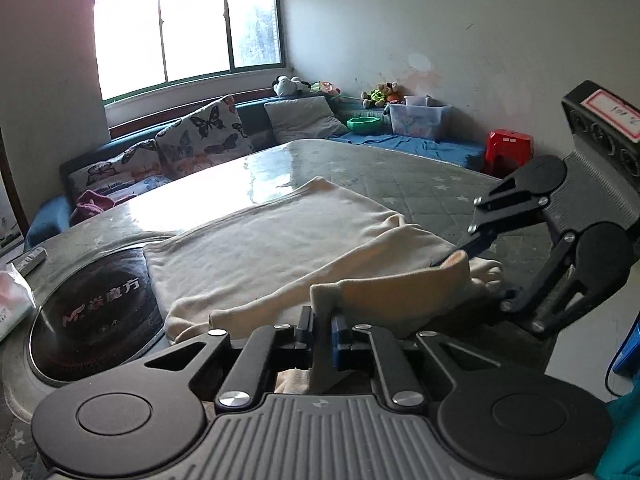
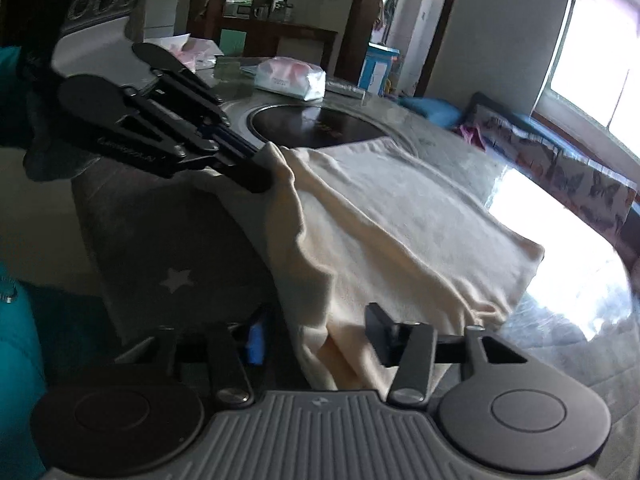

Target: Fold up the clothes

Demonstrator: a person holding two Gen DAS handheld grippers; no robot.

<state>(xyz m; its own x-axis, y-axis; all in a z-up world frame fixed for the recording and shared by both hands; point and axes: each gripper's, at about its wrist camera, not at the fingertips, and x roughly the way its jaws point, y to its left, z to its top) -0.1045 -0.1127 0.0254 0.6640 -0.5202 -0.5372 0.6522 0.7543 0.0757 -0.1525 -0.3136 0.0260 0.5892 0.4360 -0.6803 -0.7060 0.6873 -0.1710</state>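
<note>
Cream cloth (image 1: pixel 276 240) fills the near foreground of both wrist views, lying mostly flat on the tabletop (image 1: pixel 420 176) with its near edge lifted. In the left wrist view, the left gripper (image 1: pixel 322 322) points forward and low over the near rim, its jaws clenched on a raised fold of that edge. The right gripper (image 1: pixel 464 256) reaches in from the right, tilted down toward the cloth; it pinches the neighbouring corner, which is bunched around its tips. Its own view seems to show the jaws standing apart with cloth draped between, so I cannot tell how firmly it grips. A black hob (image 1: pixel 96 312) sits in the tabletop, touching the cloth's left edge.
</note>
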